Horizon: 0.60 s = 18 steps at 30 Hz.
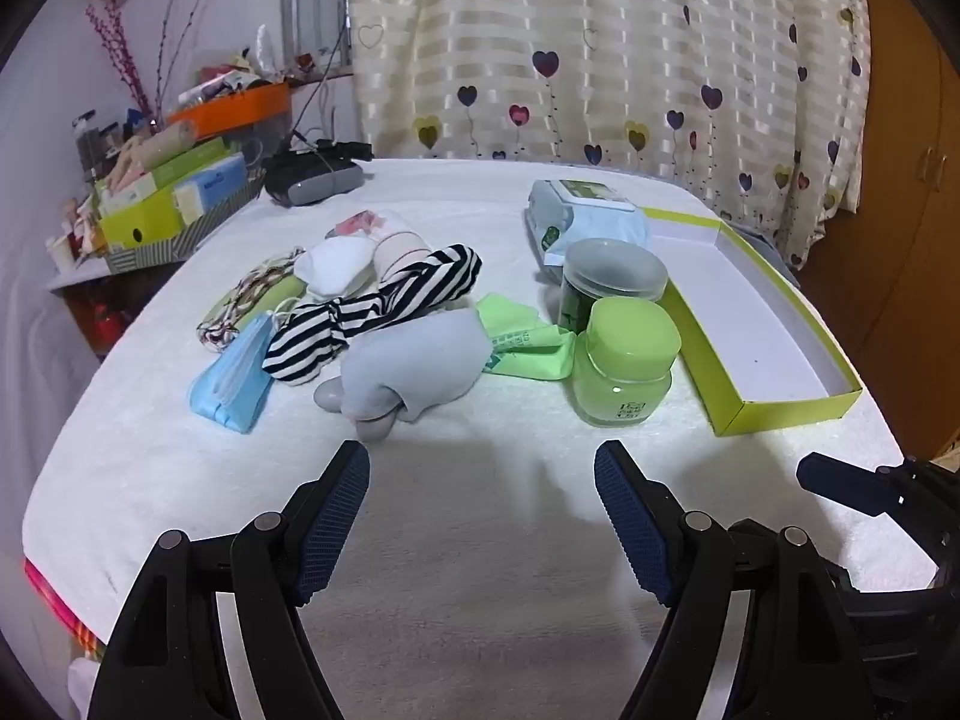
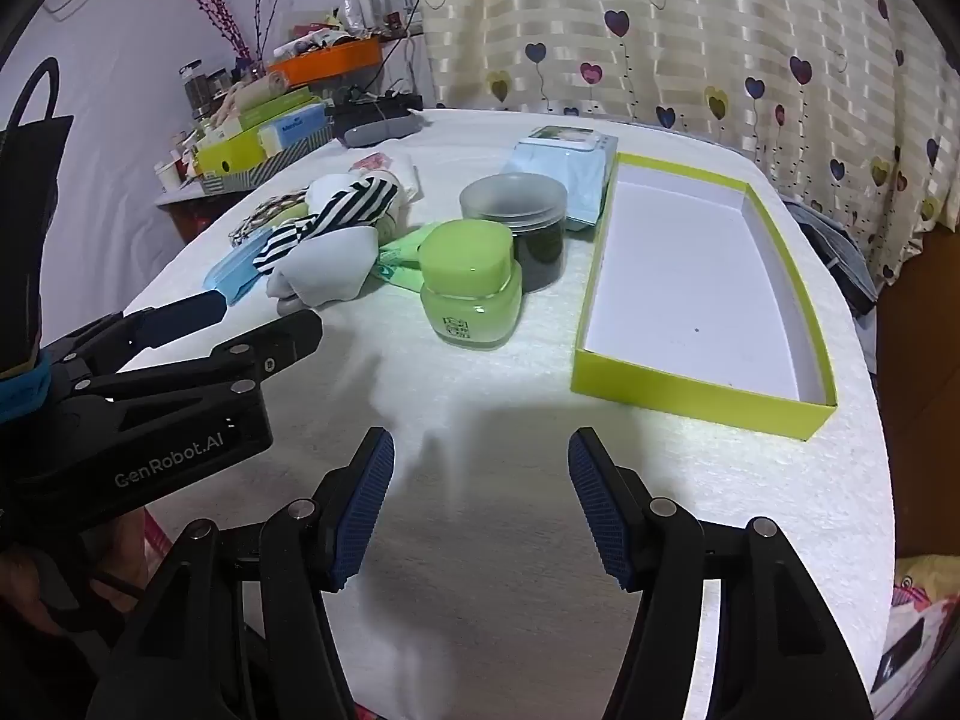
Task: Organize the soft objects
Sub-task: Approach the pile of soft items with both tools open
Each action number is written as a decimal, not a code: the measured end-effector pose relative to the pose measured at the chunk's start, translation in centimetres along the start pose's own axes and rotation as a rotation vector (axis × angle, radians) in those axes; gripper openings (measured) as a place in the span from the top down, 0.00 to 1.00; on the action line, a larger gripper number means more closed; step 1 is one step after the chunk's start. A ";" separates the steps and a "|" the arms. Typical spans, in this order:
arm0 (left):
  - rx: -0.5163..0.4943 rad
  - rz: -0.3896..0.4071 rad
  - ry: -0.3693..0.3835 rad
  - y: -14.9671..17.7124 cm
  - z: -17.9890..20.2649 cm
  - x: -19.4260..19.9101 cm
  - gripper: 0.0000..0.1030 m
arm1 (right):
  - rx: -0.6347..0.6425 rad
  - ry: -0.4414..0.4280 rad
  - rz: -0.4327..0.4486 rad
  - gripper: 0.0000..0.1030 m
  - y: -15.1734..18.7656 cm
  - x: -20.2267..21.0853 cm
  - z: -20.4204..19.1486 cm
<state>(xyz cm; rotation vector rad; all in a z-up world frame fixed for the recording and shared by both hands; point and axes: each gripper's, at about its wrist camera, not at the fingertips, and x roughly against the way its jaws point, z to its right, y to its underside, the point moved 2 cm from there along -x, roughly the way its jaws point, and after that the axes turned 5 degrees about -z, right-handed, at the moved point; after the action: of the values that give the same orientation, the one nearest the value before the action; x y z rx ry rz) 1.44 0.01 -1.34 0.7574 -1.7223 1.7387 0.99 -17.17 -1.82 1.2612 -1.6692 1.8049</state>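
Here I hold both the left gripper [image 1: 481, 474] and right gripper [image 2: 481, 462] with fingers spread, empty, over the bench [image 1: 480, 570]; the soft pile [image 1: 384, 312], seemingly socks and masks, lies left of the green box [image 2: 702, 381].

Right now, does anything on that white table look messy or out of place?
Yes. The soft things lie in a jumbled heap: a striped cloth draped over a grey sock, beside blue face masks. The green box sits empty. Nothing looks spilled or broken.
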 end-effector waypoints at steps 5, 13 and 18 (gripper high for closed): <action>-0.002 -0.006 -0.006 0.0 0.0 0.0 0.24 | -0.003 0.002 -0.004 0.40 -0.1 0.0 0.3; -0.002 -0.009 -0.003 0.0 0.0 -0.1 0.24 | 0.001 -0.005 -0.001 0.40 -0.2 0.4 -0.7; -0.002 -0.008 -0.007 0.0 0.0 0.0 0.24 | 0.002 -0.007 -0.002 0.40 -0.5 0.2 -1.1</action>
<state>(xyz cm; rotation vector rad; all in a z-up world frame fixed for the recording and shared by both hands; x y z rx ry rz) 1.47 0.00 -1.36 0.7693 -1.7238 1.7307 0.84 -16.11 -1.22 1.2714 -1.6698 1.8034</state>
